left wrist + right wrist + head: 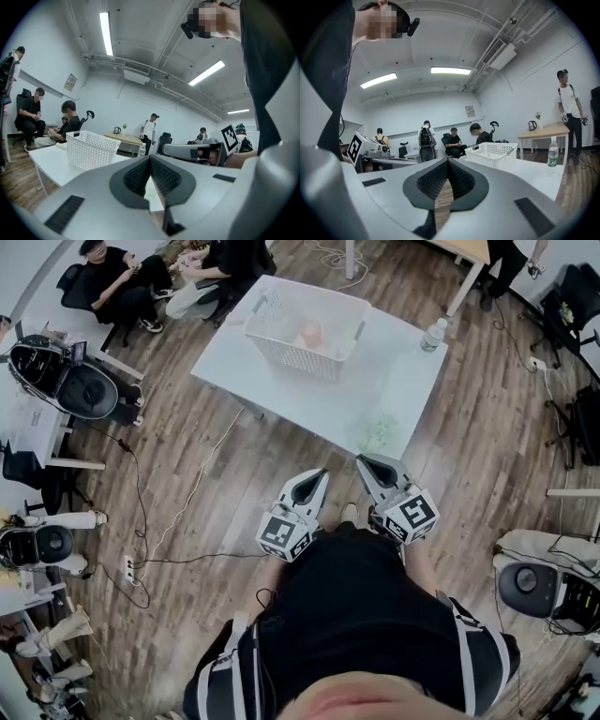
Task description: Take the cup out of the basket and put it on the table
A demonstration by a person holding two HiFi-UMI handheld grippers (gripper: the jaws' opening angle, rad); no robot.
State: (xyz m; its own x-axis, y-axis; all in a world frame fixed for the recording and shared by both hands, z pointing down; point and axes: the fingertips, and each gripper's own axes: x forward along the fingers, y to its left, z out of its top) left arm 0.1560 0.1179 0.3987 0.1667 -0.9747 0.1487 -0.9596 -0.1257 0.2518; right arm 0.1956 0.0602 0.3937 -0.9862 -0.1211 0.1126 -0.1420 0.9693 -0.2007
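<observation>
So far nothing is done: the cup (310,332) sits inside the basket (281,345) on the desk (319,404), while the left claw (322,474) and right claw (362,461) hang closed and empty, well short of it, with reach, lift and set-down all left.

both claws held short of counter (253,381), over wood floor. left claw (322,474) and right claw (362,461) have jaws together. floor stretch up to counter's near edge open. basket (291,357) sits toward counter's far left corner, top open; mesh walls ring cup (310,332), so way in is from above. bottle (432,335) upright at far right corner, well apart from basket. pale crumpled patch (379,435) by near right corner. counter's middle and near left strip bare. seated people (141,282) beyond far left corner.
</observation>
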